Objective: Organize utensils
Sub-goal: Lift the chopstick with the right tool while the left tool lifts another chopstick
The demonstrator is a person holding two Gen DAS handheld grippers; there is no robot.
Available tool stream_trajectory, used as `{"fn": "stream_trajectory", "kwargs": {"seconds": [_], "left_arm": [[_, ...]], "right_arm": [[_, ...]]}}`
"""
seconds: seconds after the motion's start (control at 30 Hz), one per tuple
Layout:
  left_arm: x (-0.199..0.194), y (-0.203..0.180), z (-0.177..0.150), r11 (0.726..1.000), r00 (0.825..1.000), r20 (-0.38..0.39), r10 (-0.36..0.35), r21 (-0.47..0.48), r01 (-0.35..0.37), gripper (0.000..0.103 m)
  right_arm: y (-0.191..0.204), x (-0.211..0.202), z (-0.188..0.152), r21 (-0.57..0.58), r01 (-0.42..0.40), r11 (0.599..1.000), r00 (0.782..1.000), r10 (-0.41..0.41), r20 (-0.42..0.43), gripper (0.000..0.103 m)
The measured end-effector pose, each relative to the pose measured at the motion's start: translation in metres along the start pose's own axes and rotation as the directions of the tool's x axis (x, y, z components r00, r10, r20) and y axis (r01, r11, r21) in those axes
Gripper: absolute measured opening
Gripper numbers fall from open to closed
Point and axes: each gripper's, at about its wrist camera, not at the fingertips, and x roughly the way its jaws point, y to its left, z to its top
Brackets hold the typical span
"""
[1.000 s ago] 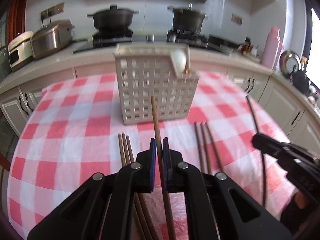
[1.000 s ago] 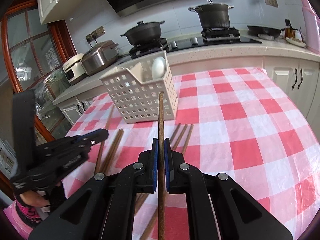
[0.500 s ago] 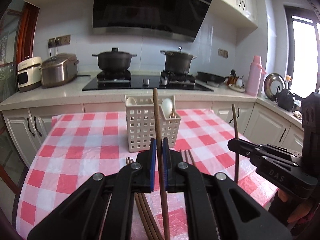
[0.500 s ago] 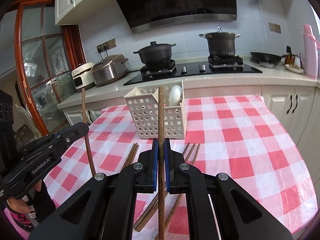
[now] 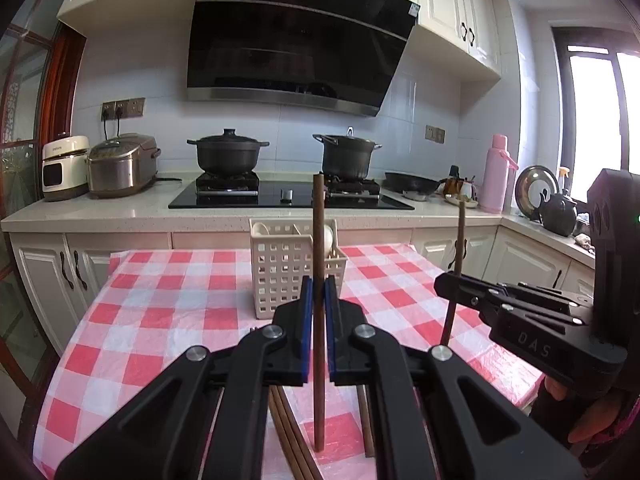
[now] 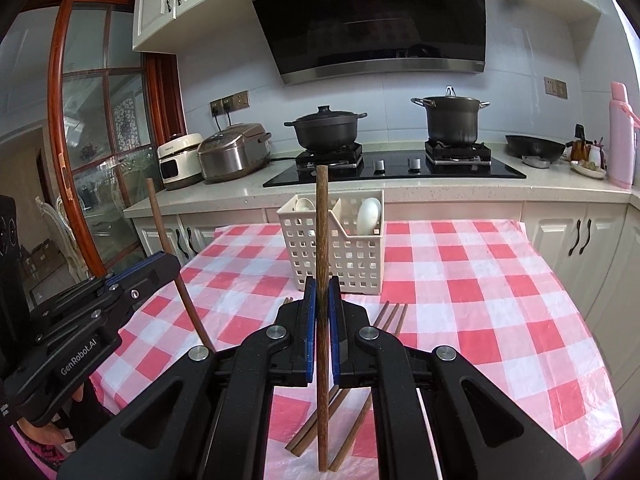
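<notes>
In the left wrist view my left gripper is shut on a brown chopstick that stands upright in front of the white slotted basket. My right gripper shows at the right, holding a second chopstick. In the right wrist view my right gripper is shut on its upright chopstick. The basket behind it holds a white spoon. My left gripper shows at the left with its chopstick. Both grippers hang above the table, short of the basket.
Loose chopsticks lie in small bunches on the red-and-white checked tablecloth below the grippers, and more chopsticks lie under my left gripper. Behind the table runs a counter with two black pots, rice cookers and a pink flask.
Both grippers have risen and tipped up from looking down at the table to nearly level. The basket now looks farther off, and both chopsticks stand more upright.
</notes>
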Motion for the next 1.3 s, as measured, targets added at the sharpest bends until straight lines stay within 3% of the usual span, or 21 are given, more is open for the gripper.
{"fn": "stream_trajectory", "kwargs": {"seconds": [0.73, 1.3], "left_arm": [[0.017, 0.007, 0.028, 1.000, 1.000, 0.025, 0.004, 0.025, -0.005, 0.006], [0.063, 0.019, 0.058, 0.999, 1.000, 0.018, -0.004, 0.032, 0.004, 0.006]], "right_arm": [[0.005, 0.023, 0.023, -0.046, -0.002, 0.999, 1.000, 0.004, 0.025, 0.006], [-0.012, 0.057, 0.050, -0.032, 0.016, 0.999, 0.999, -0.015, 0.033, 0.006]]}}
